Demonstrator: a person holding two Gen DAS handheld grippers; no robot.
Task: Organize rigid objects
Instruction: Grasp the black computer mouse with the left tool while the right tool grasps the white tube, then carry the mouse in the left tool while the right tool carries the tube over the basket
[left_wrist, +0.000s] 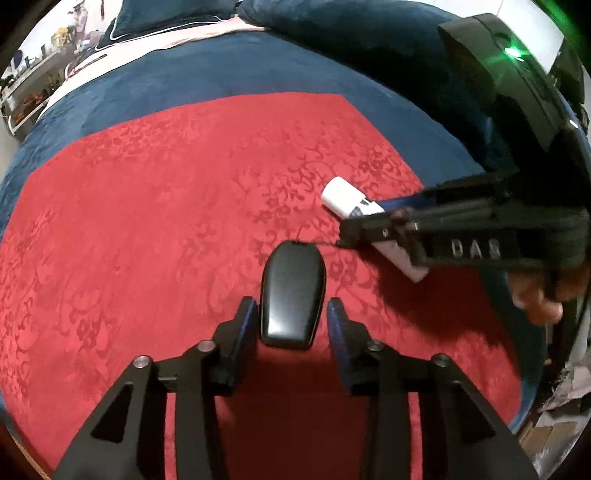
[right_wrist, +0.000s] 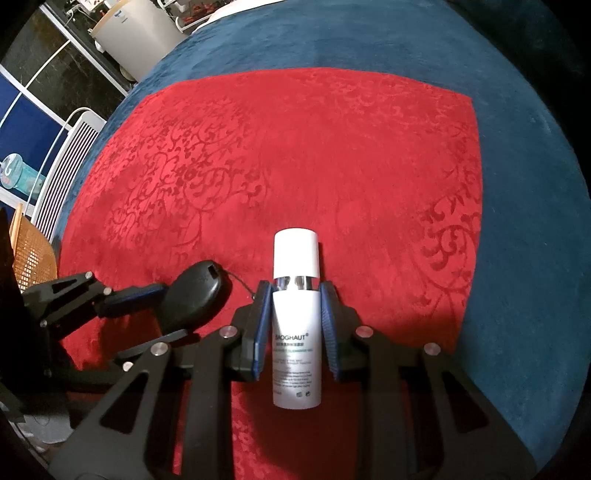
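A black oval device (left_wrist: 292, 295) lies on the red cloth (left_wrist: 147, 221) between the fingers of my left gripper (left_wrist: 291, 317). The blue pads stand a little off its sides, so the jaws are open. It also shows in the right wrist view (right_wrist: 195, 295). A white bottle (right_wrist: 296, 317) lies on the cloth between the fingers of my right gripper (right_wrist: 295, 314). The pads sit against its sides just below the cap. From the left wrist view the bottle (left_wrist: 347, 197) sticks out past the right gripper (left_wrist: 369, 225).
The red cloth (right_wrist: 332, 147) lies on a dark blue bedspread (right_wrist: 535, 221). Pillows (left_wrist: 166, 18) sit at the far end. A white radiator (right_wrist: 70, 158), a wicker basket (right_wrist: 33, 254) and a white bin (right_wrist: 136, 33) stand beside the bed.
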